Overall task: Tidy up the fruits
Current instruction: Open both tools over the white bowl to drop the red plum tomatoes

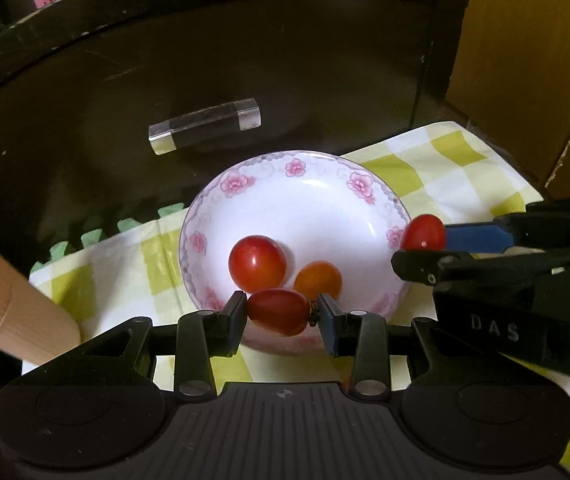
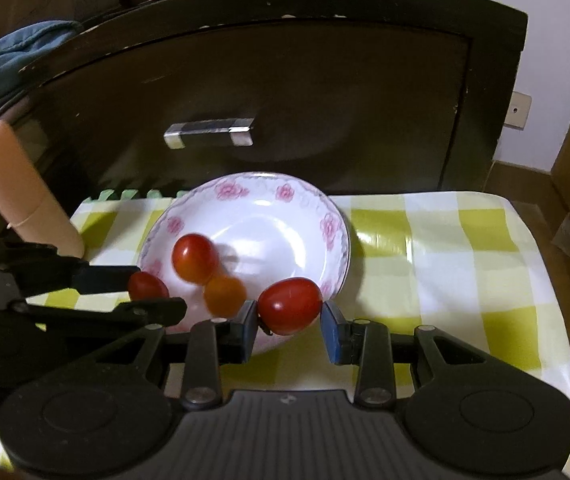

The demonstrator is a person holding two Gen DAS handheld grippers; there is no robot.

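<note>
A white bowl point(image 1: 305, 200) point(image 2: 269, 216) with pink flowers on its rim stands on a yellow-checked cloth. In it lie a round red tomato point(image 1: 257, 264) point(image 2: 194, 257) and an orange tomato point(image 1: 317, 280) point(image 2: 225, 295). My left gripper point(image 1: 281, 314) point(image 2: 143, 289) is shut on an oval red tomato point(image 1: 279, 311) point(image 2: 147, 285) over the bowl's near left rim. My right gripper point(image 2: 289, 318) point(image 1: 425, 250) is shut on another red tomato point(image 2: 289, 306) point(image 1: 423, 233) at the bowl's right rim.
A dark cabinet door point(image 1: 245, 80) point(image 2: 285, 100) with a clear bar handle point(image 1: 205, 126) point(image 2: 209, 132) rises right behind the bowl. A beige cylinder point(image 1: 9, 304) point(image 2: 21, 188) leans at the left. The checked cloth point(image 2: 445, 260) stretches to the right of the bowl.
</note>
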